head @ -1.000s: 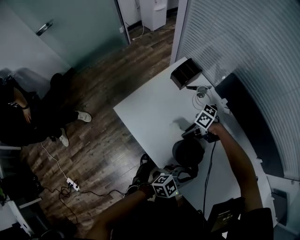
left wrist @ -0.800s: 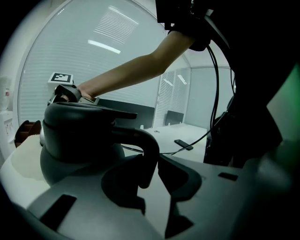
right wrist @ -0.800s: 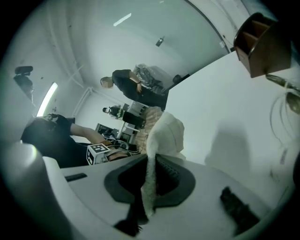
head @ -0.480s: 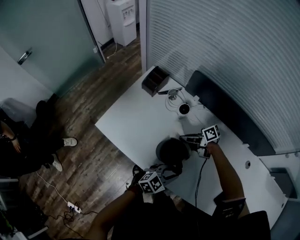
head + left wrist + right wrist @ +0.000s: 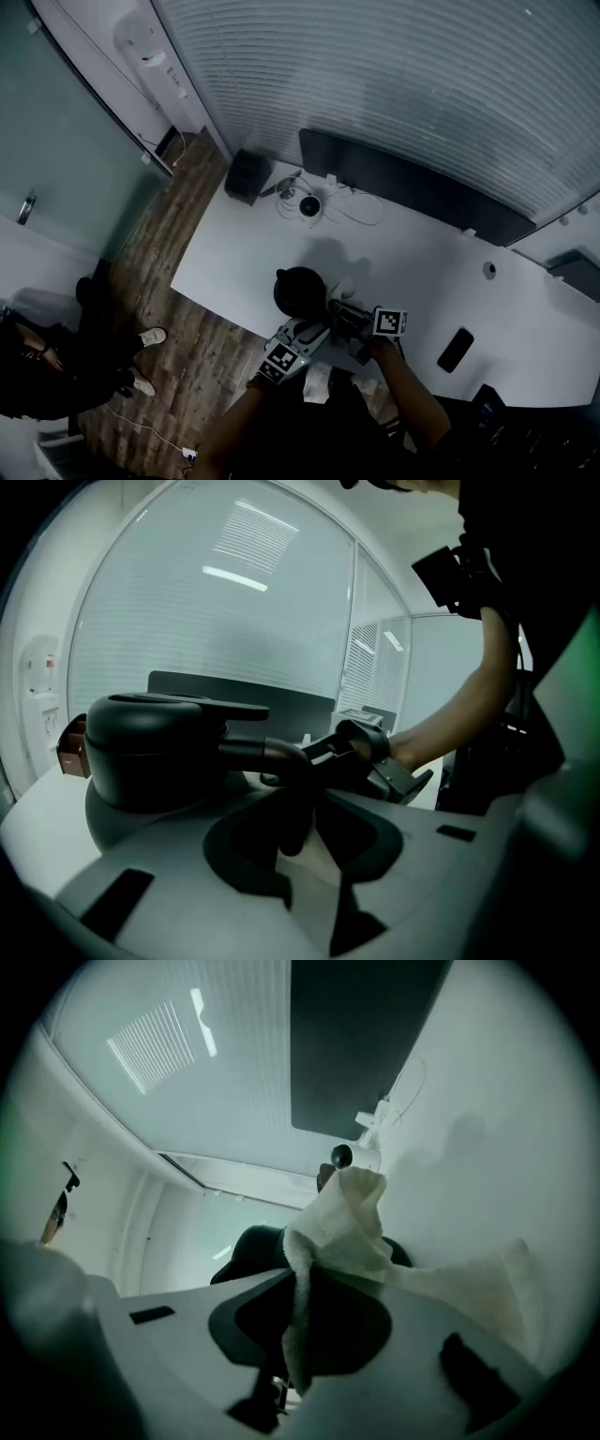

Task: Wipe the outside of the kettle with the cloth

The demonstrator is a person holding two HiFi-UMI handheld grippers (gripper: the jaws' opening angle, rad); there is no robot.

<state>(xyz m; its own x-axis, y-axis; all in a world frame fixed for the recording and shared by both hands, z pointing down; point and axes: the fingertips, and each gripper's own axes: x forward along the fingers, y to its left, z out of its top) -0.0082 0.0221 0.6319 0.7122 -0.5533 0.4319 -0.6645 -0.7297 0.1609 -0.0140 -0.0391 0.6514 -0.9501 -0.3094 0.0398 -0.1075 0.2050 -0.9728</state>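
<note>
The black kettle (image 5: 300,291) stands near the front edge of the white table (image 5: 422,272). In the left gripper view the kettle's body (image 5: 150,752) is at the left and its handle (image 5: 272,757) runs back between the jaws. My left gripper (image 5: 307,335) (image 5: 295,808) is shut on that handle. My right gripper (image 5: 343,314) (image 5: 300,1307) is just right of the kettle, next to the handle, and is shut on a pale cloth (image 5: 344,1218). The cloth bunches up in front of the kettle's dark side (image 5: 248,1251).
A black monitor (image 5: 403,187) stands along the back of the table. A small round camera with its cable (image 5: 308,206) and a black box (image 5: 246,176) are at the back left. A dark phone (image 5: 455,349) lies at the right. Below the table's left edge, a wooden floor (image 5: 178,309).
My right gripper, with the cloth, has swung from the kettle's far side round to its near right, beside the handle. The left gripper has stayed on the handle. The head view has turned.
</note>
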